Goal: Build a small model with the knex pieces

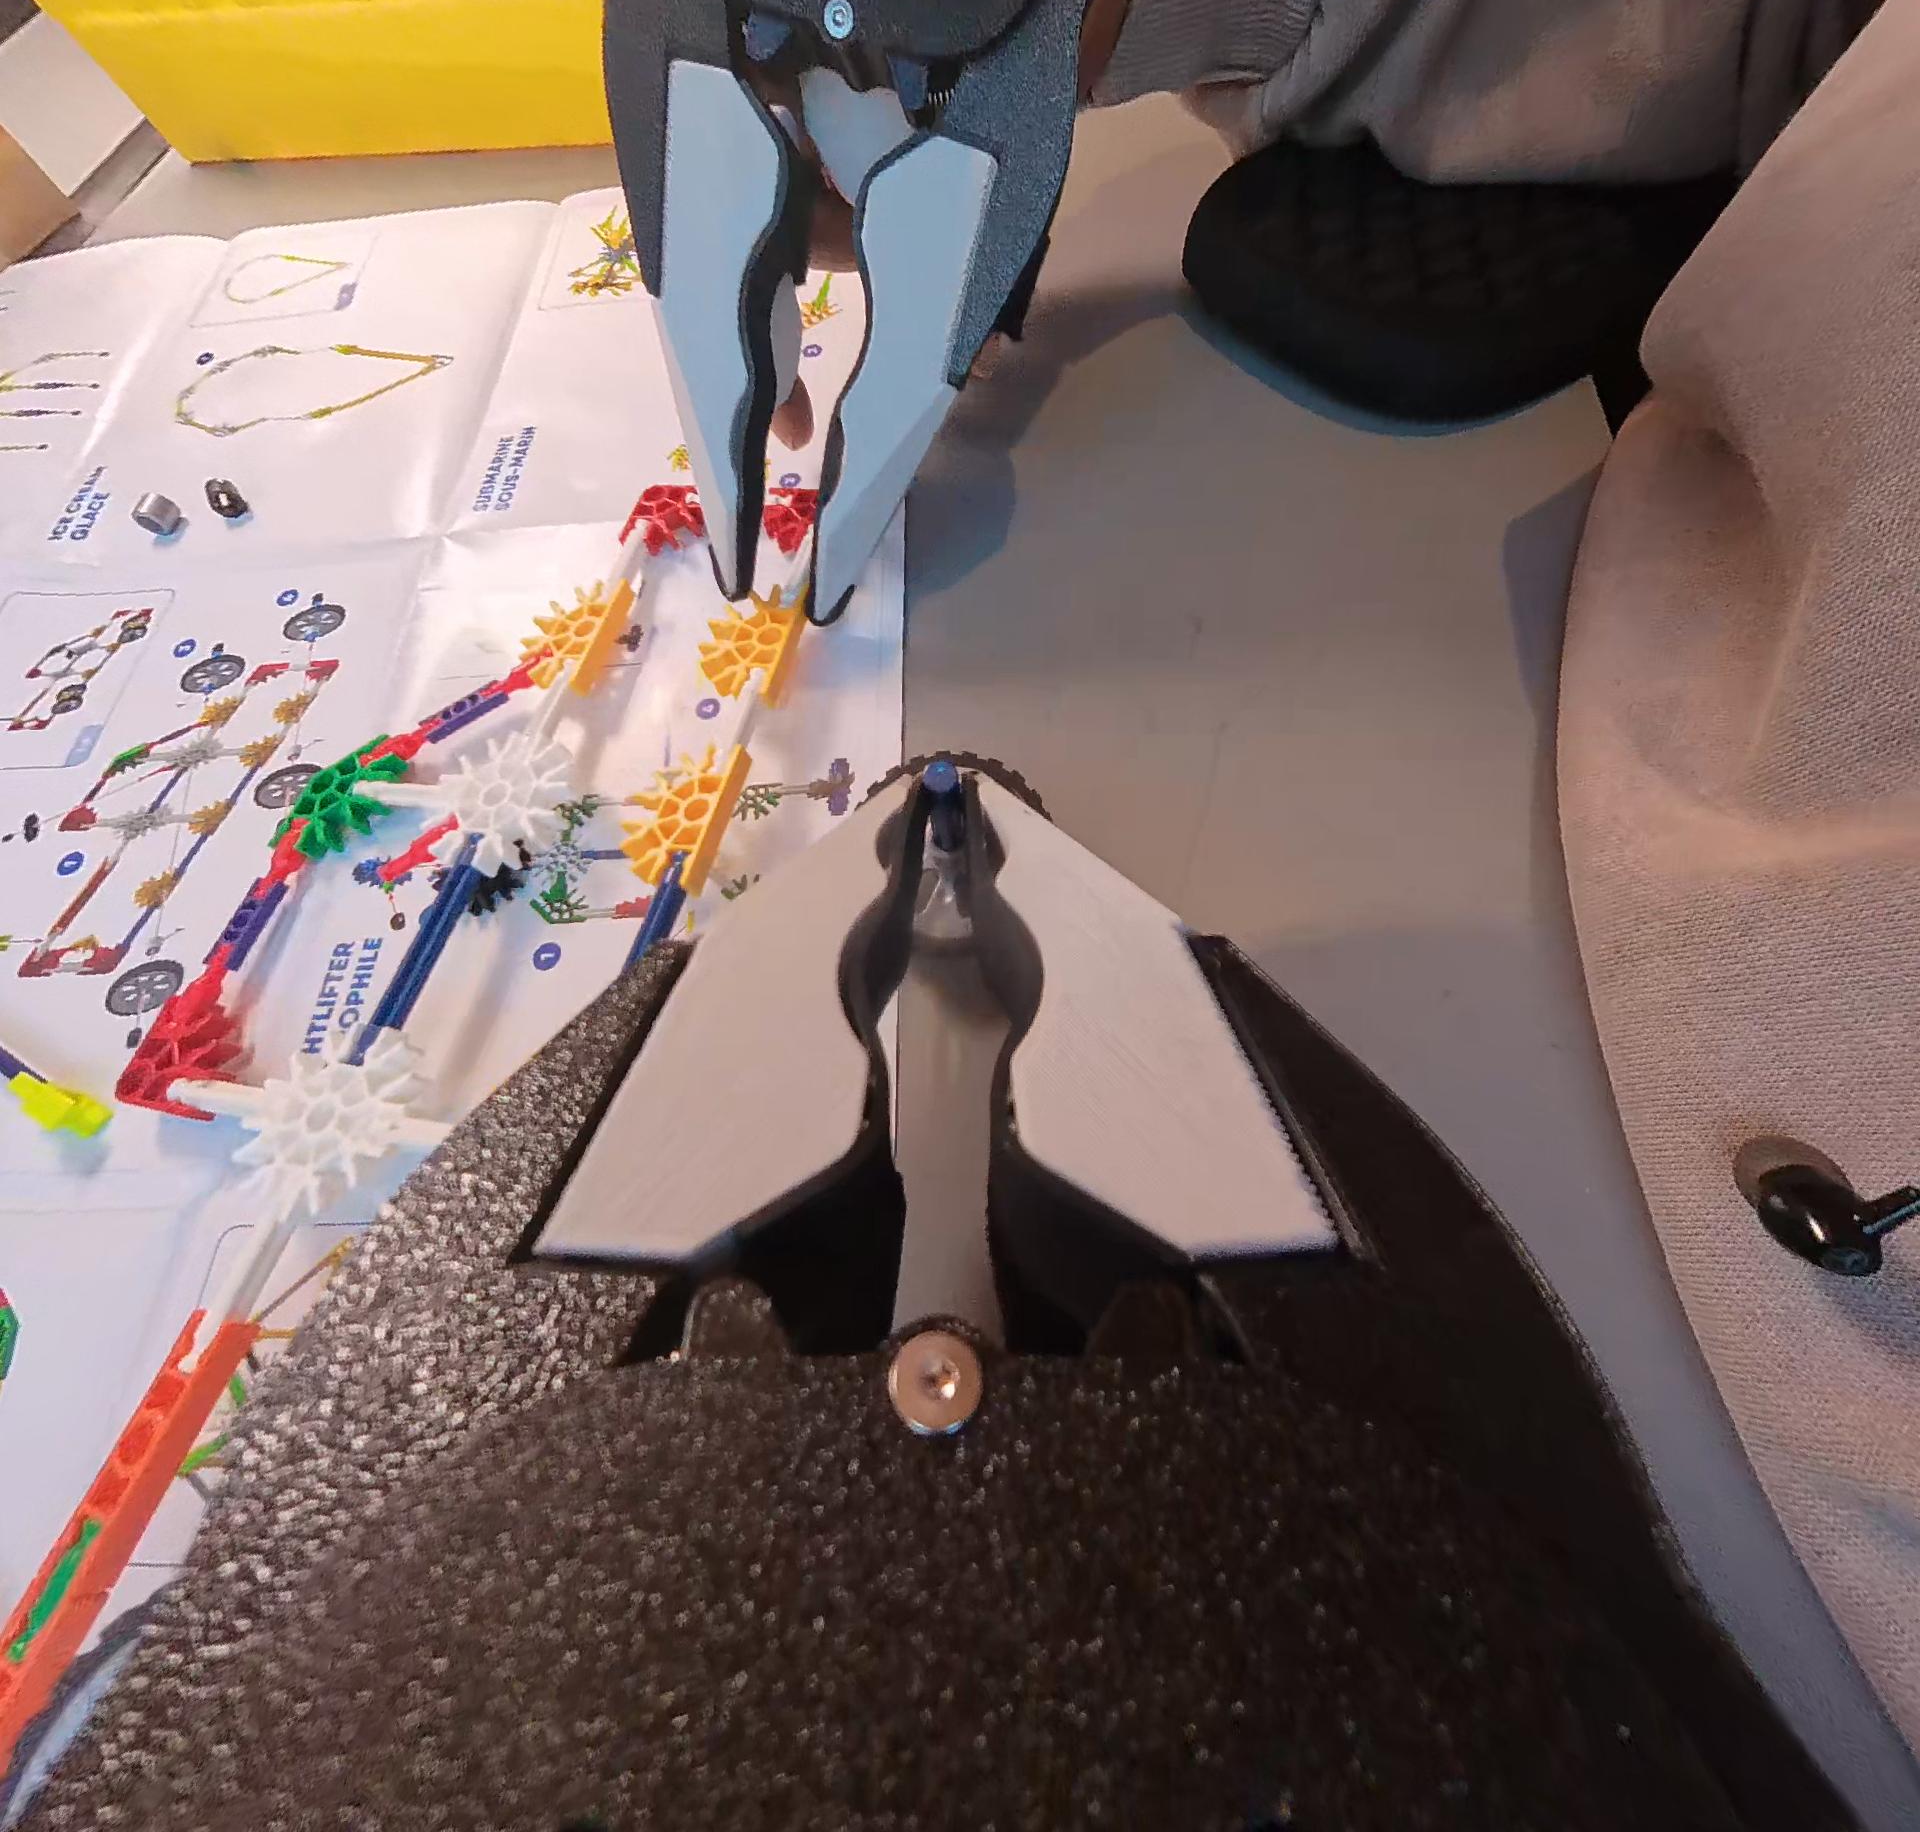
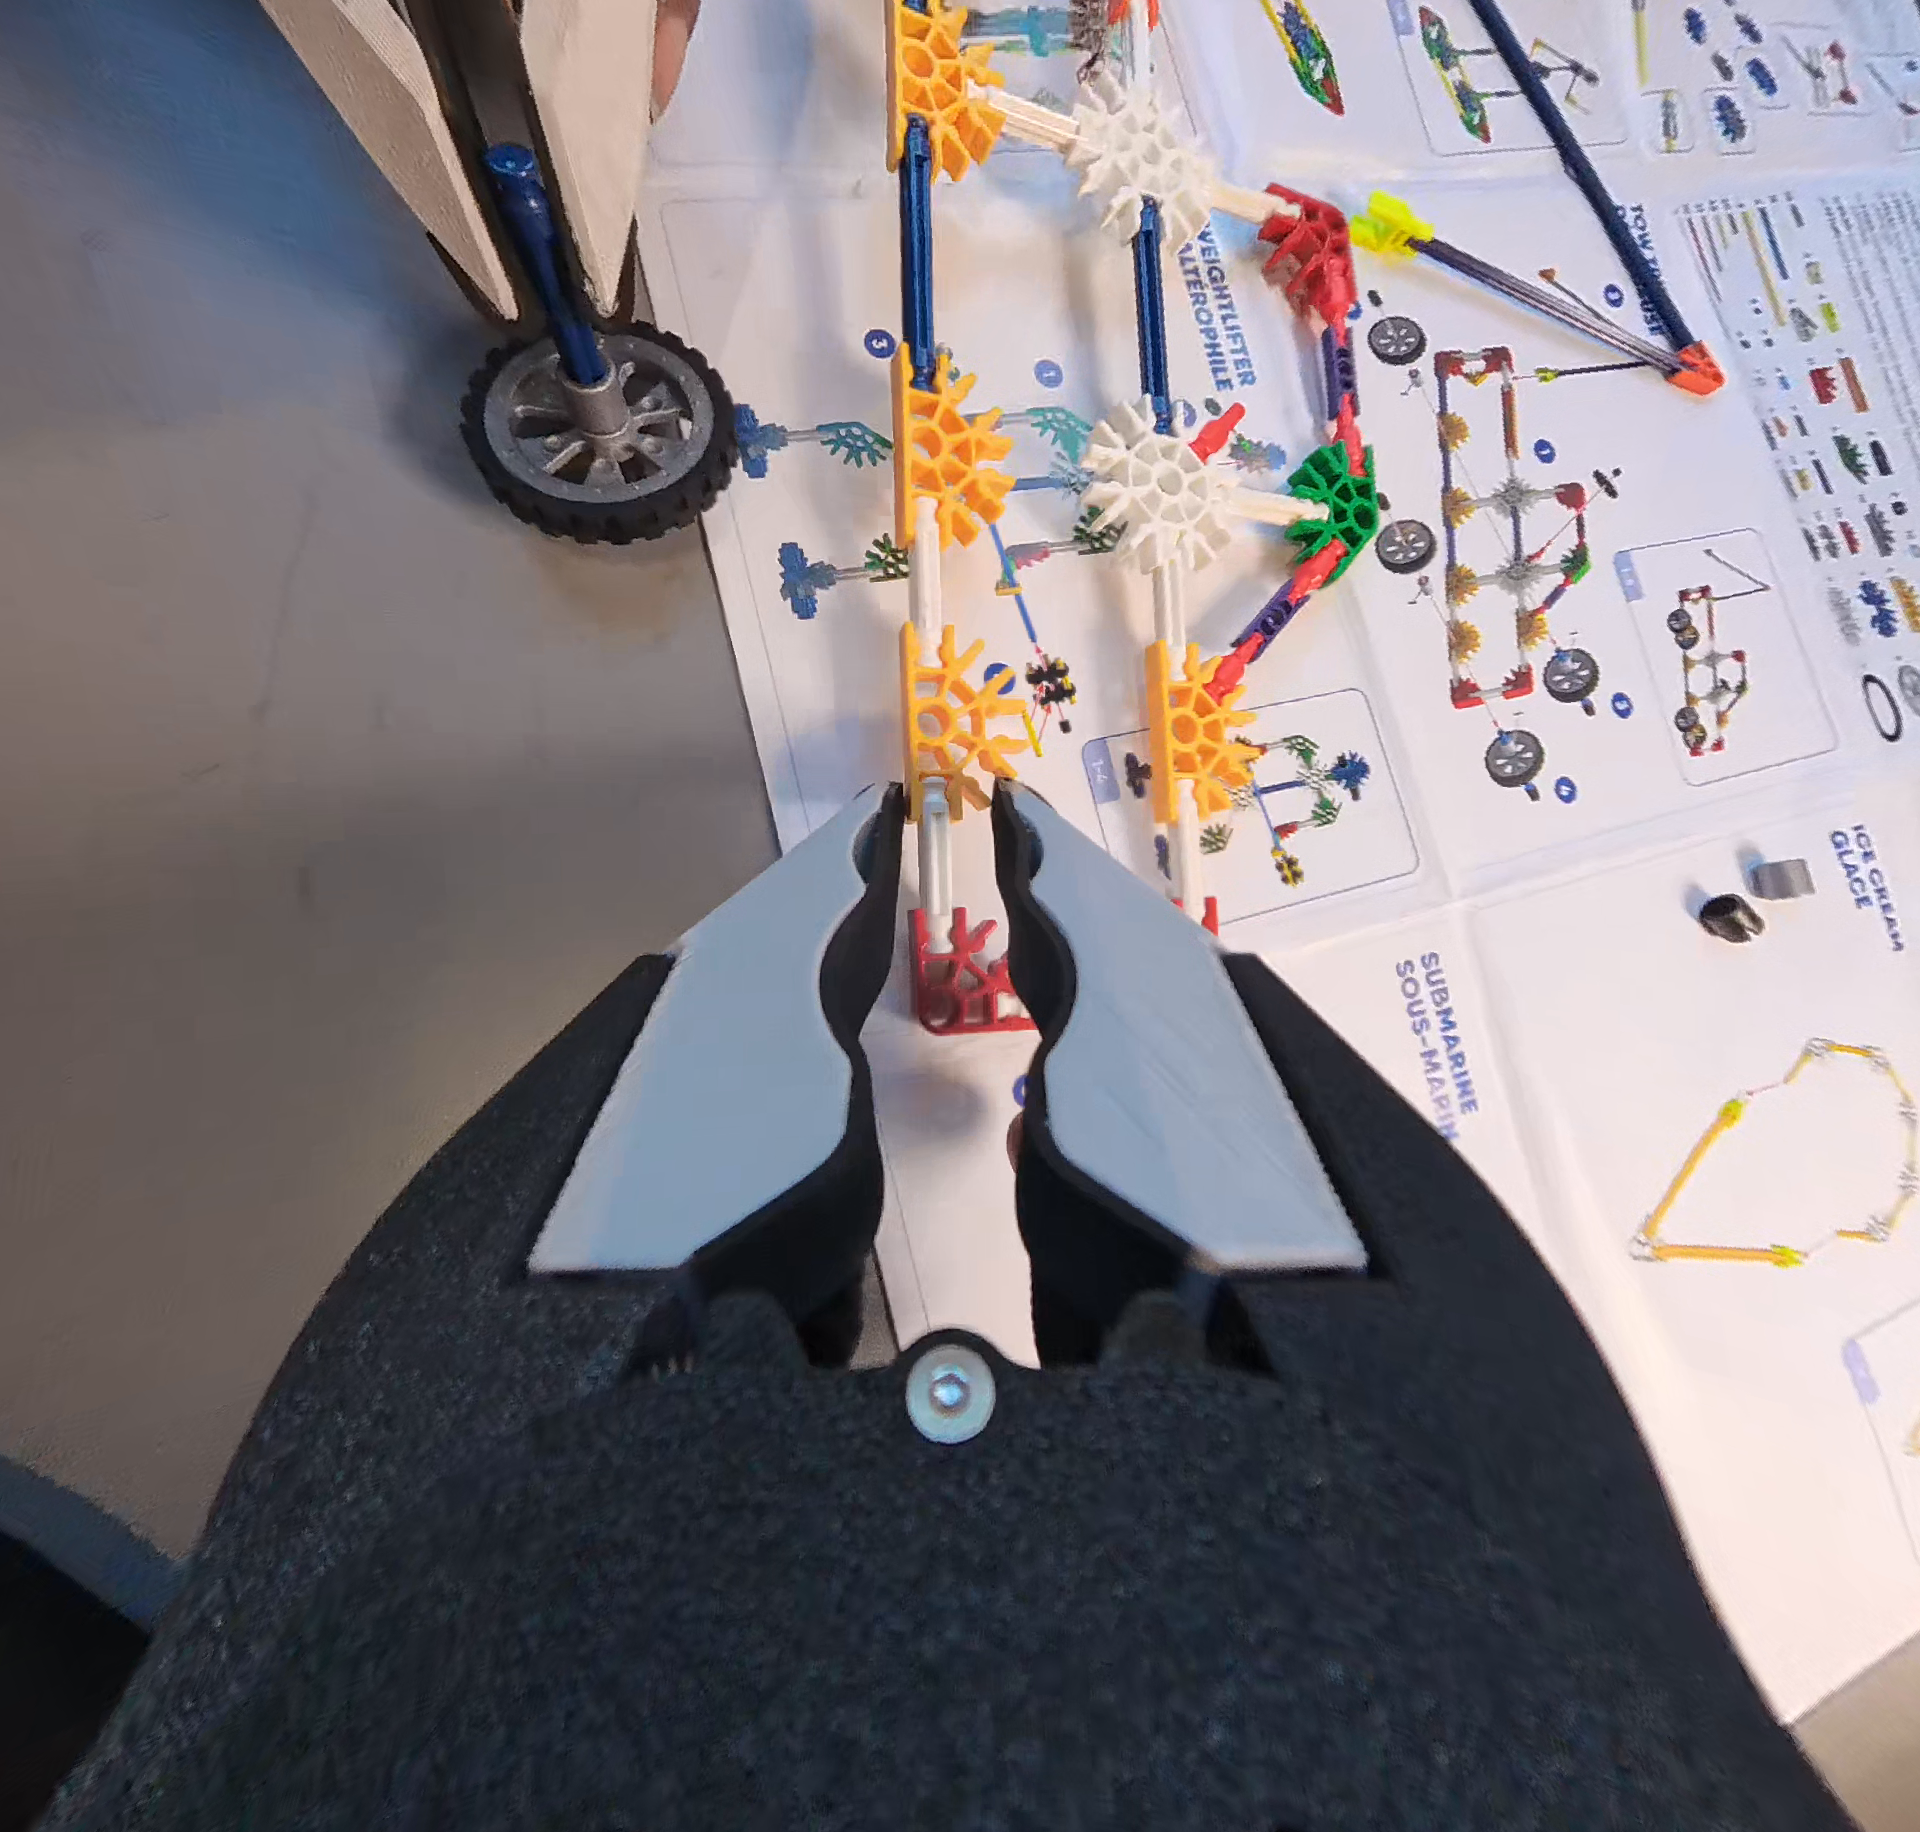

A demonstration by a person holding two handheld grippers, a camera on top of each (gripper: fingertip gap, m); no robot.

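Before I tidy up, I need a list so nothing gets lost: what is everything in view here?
Rod-and-connector plastic toy frame: one; yellow, white, red, green connectors, blue and white rods; flat on the sheet.
White printed paper sheet: one; spread on the table.
Black-tyred toy wheel with grey hub: one; on the table at the sheet's edge.
Blue plastic rod: one; standing in the wheel hub.
Small cylinders: two; grey and black; on the sheet.
Yellow box: one; beyond the sheet.
Grey table: one; under everything.
Left gripper: one; black and grey; jaws shut on the blue rod.
Right gripper: one; jaws open astride the frame's white rod.
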